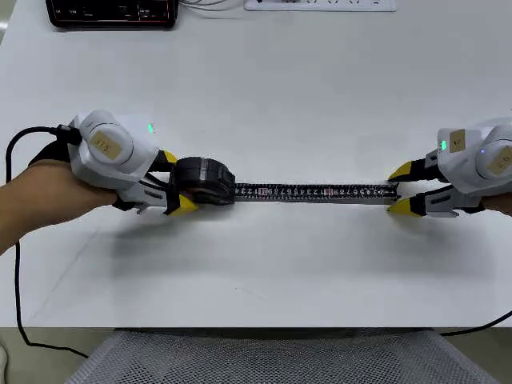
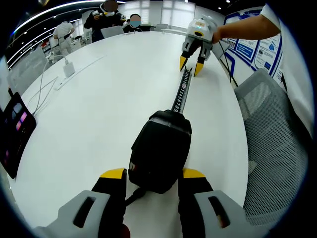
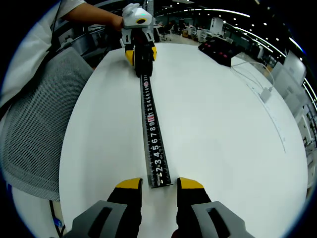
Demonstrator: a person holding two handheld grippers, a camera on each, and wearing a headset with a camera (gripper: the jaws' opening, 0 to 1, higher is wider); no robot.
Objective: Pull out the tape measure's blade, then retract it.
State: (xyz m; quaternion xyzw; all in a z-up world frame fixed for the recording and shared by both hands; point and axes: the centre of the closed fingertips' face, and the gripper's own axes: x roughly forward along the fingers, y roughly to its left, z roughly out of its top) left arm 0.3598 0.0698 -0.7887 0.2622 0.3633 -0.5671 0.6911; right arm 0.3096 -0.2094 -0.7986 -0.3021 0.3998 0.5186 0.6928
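A black tape measure case [image 1: 204, 181] lies on the white table [image 1: 264, 96], and my left gripper [image 1: 178, 182] is shut on it from the left. In the left gripper view the case [image 2: 161, 148] sits between the yellow-tipped jaws of the left gripper [image 2: 153, 173]. The blade [image 1: 316, 192] is pulled out flat along the table to the right. My right gripper [image 1: 400, 190] stands open with a jaw on each side of the blade's end, not clamping it. In the right gripper view the blade [image 3: 151, 134] ends between the right gripper [image 3: 160, 183] tips.
A black device [image 1: 112, 12] and a white power strip [image 1: 320, 4] lie at the table's far edge. A grey mesh chair [image 1: 272, 356] stands at the near edge. A black cable [image 1: 12, 240] trails from the left gripper. Several people [image 2: 106, 17] stand beyond the table.
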